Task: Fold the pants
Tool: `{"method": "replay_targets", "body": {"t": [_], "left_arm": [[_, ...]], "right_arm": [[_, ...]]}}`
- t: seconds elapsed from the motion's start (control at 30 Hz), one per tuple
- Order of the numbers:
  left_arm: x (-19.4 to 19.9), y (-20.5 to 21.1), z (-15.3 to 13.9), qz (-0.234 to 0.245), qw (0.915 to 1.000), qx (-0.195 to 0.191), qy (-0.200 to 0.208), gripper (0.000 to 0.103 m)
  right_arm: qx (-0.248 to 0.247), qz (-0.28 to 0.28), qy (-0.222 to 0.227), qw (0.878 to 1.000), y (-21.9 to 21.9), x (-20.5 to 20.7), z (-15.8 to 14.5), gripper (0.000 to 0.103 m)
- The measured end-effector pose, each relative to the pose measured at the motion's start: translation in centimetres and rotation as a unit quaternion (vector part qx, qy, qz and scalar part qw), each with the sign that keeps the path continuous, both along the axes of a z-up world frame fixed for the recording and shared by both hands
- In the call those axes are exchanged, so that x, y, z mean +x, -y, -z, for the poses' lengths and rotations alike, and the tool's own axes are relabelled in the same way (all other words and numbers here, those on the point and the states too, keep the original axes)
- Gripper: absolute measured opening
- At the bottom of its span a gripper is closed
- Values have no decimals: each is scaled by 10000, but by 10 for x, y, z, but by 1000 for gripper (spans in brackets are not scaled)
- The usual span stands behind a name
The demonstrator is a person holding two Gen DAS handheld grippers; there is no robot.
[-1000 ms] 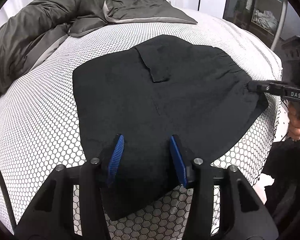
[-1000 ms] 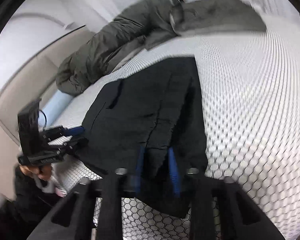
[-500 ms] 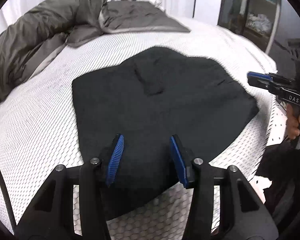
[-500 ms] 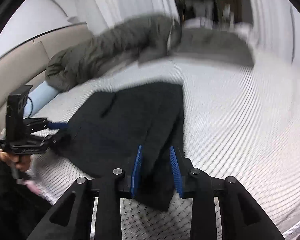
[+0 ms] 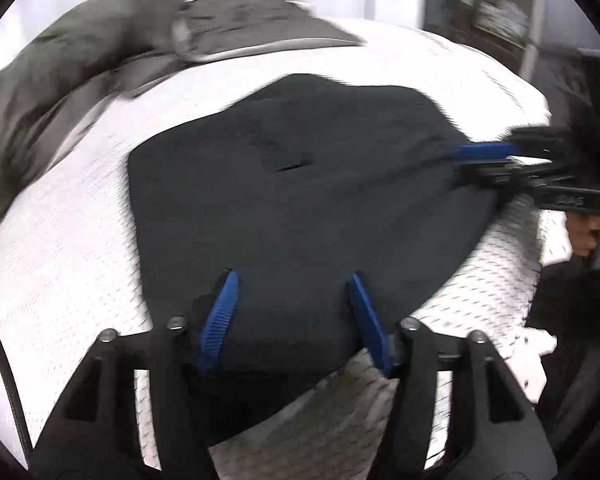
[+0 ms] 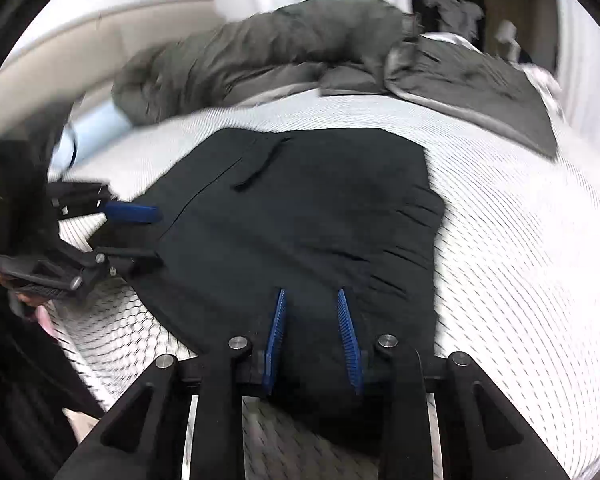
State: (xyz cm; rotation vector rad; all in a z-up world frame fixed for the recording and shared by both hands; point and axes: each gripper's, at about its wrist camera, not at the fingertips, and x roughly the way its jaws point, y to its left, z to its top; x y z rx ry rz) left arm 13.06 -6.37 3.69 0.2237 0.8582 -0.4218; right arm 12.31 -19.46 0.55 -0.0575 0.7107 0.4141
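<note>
pants: black pants [image 5: 300, 200] lie flat on the bed [image 5: 60, 240], folded into a wide slab, near edge by the bed's near side
left tool: left tool [image 5: 292, 280] spread wide, holds nothing, above the near hem
right tool: right tool [image 6: 310, 292] partly open, holds nothing, over the gathered waist end
axis: long axis runs left tool to right tool
next: judgement: both tools equally near; each takes its own end

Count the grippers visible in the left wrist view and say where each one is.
2. The left gripper is at the bottom, open over the black pants; the right gripper is at the pants' right edge, open.
</note>
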Motion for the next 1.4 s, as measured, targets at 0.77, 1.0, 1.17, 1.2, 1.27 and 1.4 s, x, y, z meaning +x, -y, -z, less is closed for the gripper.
{"method": "replay_targets", "body": {"t": [0.77,1.0,1.17,1.2,1.27,1.4], "left_arm": [[49,-100,11,-1224,9632,-2084,-1174,27],[112,-118,12,-1776,9617,-1857,-952,28],[125,-131,14,-1991,9575,-1852,-960,30],[125,-131,13,-2012,9570,-1842,-986,32],[116,-136,10,-2096,9574,-1708,-1016,36],[82,-128,-10,-2192,9671,-1183,-516,58]], "right_arm": [[1833,514,-1019,9764,43,49,10,29],[1506,844,-1065,9792,17,118,-3,27],[1146,1013,-987,9833,3,167,-5,30],[1055,979,-975,9848,2,170,-7,37],[856,915,-883,9882,2,167,-11,59],[724,981,-356,9919,22,123,-29,91]]}}
